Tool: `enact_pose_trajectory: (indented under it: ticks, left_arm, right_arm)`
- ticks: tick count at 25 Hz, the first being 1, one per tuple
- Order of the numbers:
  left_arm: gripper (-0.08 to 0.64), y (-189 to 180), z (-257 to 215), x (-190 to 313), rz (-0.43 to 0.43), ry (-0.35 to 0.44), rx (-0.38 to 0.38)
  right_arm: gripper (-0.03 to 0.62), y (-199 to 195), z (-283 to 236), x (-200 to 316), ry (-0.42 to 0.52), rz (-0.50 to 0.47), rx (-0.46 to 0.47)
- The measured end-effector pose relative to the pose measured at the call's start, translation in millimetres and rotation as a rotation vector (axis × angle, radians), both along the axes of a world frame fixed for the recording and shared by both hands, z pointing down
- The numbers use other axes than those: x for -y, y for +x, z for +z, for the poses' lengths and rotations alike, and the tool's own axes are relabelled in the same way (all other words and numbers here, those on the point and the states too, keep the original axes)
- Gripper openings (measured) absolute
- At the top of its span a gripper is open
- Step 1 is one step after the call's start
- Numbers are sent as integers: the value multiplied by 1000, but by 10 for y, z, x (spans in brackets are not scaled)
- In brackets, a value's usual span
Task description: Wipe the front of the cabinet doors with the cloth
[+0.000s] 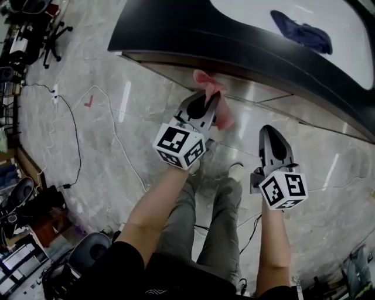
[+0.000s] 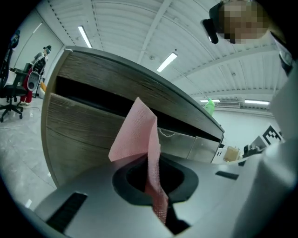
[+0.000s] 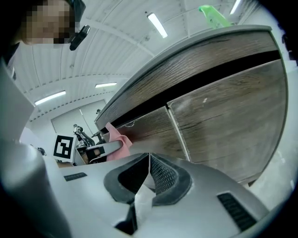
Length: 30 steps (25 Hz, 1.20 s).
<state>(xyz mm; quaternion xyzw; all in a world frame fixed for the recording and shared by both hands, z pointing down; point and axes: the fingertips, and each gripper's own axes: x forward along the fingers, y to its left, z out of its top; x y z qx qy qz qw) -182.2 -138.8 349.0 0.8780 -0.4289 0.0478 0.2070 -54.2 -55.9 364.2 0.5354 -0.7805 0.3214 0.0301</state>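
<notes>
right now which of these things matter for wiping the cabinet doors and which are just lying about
In the job: pink cloth, in the left hand-held gripper; wood-grain cabinet doors.
Lying about: dark blue cloth on the white countertop; black cable on the floor.

The cloth (image 2: 136, 130) is thin, pink and crumpled. It is pinched between the left gripper's (image 1: 212, 101) jaws, and its free folded corner stands up toward the cabinet doors (image 3: 223, 116). The doors are shut, with grey-brown wood-grain fronts under a dark recess. The cloth seems to be just at the left-end door, though contact is hard to judge.
</notes>
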Motion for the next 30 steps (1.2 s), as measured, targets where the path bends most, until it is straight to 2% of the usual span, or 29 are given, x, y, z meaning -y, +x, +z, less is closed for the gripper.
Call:
enact_pose_trajectory:
  ticks: [10,17,22,30]
  left_arm:
    - [8,1096,102,-209,168,-9,-1]
    - [9,1585,164,-380,257,-31,-18]
    - [9,1493,217,-472,230,-56,-22]
    - [9,775,296,-507,129,-83,20]
  right_arm:
    - [38,701,52,-225,-8,82,1]
    - [38,1020,93,-294,-19,133,-4]
    - [38,1006,123,-244,-19,118,-1]
    - [38,477,192,-87,-43,35,17]
